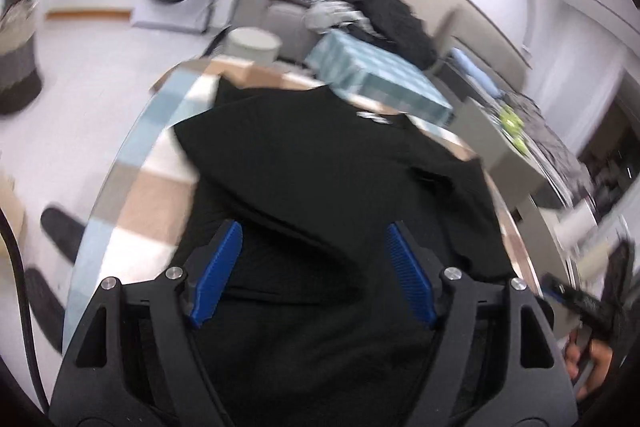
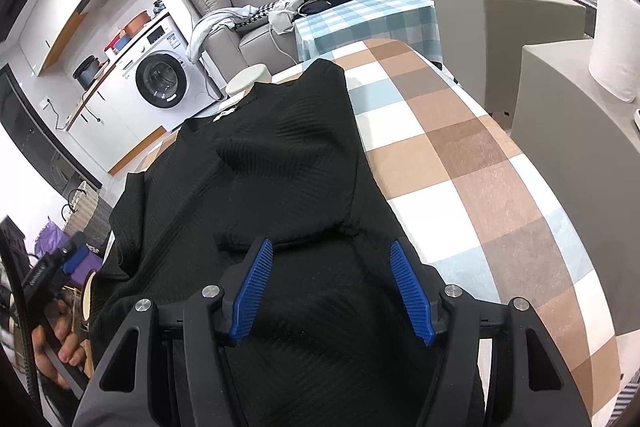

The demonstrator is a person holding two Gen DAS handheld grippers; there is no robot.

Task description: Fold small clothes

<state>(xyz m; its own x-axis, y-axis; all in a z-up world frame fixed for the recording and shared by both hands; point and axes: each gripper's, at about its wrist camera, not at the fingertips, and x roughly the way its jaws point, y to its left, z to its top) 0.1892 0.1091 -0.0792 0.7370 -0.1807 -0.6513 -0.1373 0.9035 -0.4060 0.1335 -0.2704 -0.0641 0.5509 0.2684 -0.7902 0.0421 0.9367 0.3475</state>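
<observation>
A black ribbed top (image 2: 256, 163) lies along the checked worktop (image 2: 480, 163), its long axis running away from both grippers; the right gripper (image 2: 332, 291) hovers directly over its near end, the left gripper (image 1: 316, 267) beside it, both jaws open and empty.

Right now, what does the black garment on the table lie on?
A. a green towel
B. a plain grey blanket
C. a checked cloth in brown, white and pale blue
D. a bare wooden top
C: the black ribbed garment is spread over a checked tablecloth whose brown, white and pale blue squares show bare beside it.
</observation>
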